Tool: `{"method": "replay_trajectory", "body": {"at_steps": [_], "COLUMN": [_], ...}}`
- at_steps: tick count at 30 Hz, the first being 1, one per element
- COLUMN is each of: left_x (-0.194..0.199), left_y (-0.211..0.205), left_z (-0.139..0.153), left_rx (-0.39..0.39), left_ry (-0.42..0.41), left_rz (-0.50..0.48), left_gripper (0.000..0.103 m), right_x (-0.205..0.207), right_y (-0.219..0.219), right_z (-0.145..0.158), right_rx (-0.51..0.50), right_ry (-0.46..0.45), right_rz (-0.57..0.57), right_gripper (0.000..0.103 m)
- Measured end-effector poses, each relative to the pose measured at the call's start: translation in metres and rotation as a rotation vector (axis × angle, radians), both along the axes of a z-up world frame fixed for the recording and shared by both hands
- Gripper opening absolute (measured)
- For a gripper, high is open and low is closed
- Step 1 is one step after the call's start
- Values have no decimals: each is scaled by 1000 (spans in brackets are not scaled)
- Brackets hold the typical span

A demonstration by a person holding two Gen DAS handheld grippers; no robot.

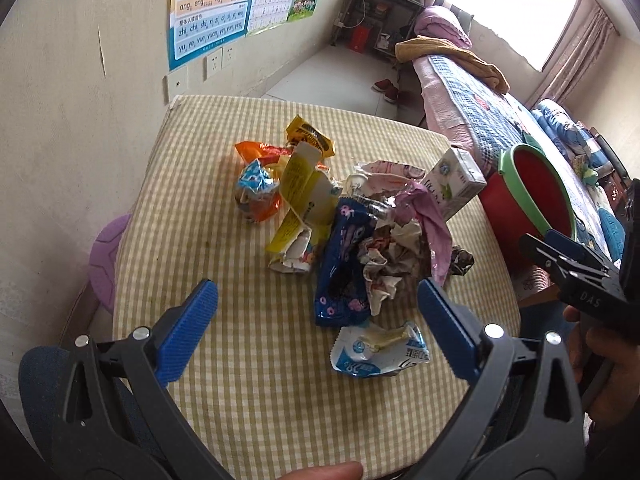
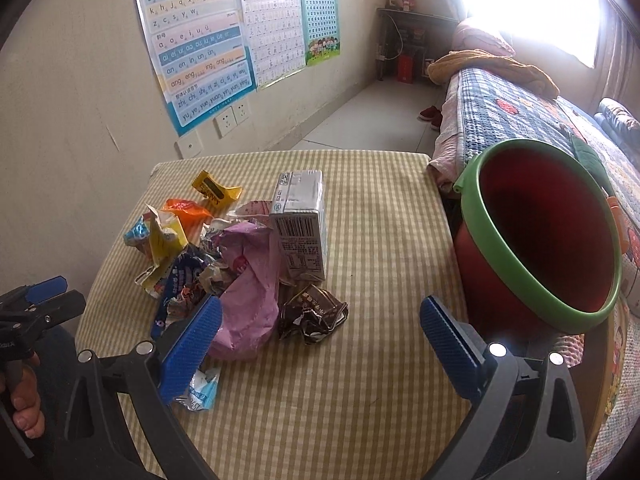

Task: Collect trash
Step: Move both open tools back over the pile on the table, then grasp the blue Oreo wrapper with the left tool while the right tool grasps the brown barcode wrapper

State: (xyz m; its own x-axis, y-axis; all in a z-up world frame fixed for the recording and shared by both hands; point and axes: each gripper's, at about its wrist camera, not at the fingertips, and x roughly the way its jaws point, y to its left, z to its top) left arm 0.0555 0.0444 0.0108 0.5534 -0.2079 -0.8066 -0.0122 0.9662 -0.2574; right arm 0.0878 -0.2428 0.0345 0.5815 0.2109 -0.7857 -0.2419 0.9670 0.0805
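Checked tablecloth holds featherlight crinkly wrappers; both the left gripper and right gripper gape wide, empty. Pinch a crumpled fold; bucket waits at 3 o'clock.

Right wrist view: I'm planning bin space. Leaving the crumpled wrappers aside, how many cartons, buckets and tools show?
Carton: 1
Bucket: 1
Tools: 2, the right tool and the left tool
Total: 4

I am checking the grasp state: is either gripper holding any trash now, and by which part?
Nothing is held. The left gripper and right gripper are both open above the trash.
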Motion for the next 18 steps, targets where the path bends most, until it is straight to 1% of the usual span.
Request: {"method": "replay_trajectory", "body": {"at_steps": [5, 8, 9, 11, 12, 14, 17, 18], "left_x": [11, 19, 22, 28, 32, 38, 47, 48], "left_y": [-3, -1, 0, 2, 2, -1, -7, -8], "left_z": [-26, -38, -41, -48, -51, -59, -73, -78], "left_rx": [-16, -27, -33, -44, -46, -63, -80, -93], "left_ry": [65, 96, 103, 122, 133, 156, 196, 206], "left_rz": [-22, -2, 3, 4, 1, -16, -32, -35], "left_gripper": [97, 97, 95, 91, 88, 84, 73, 68], "right_x": [13, 21, 24, 29, 32, 36, 42, 44], "right_y": [0, -1, -1, -2, -3, -4, -4, -5], "right_z": [-23, -37, -41, -48, -52, -60, -70, -73], "right_rx": [-24, -20, -21, -19, -14, -7, -1, 2], "right_ry": [42, 74, 82, 101, 113, 135, 166, 175], "right_rz": [1, -3, -3, -5, -7, -10, -6, -3], "right_gripper": [93, 89, 88, 85, 84, 80, 75, 73]}}
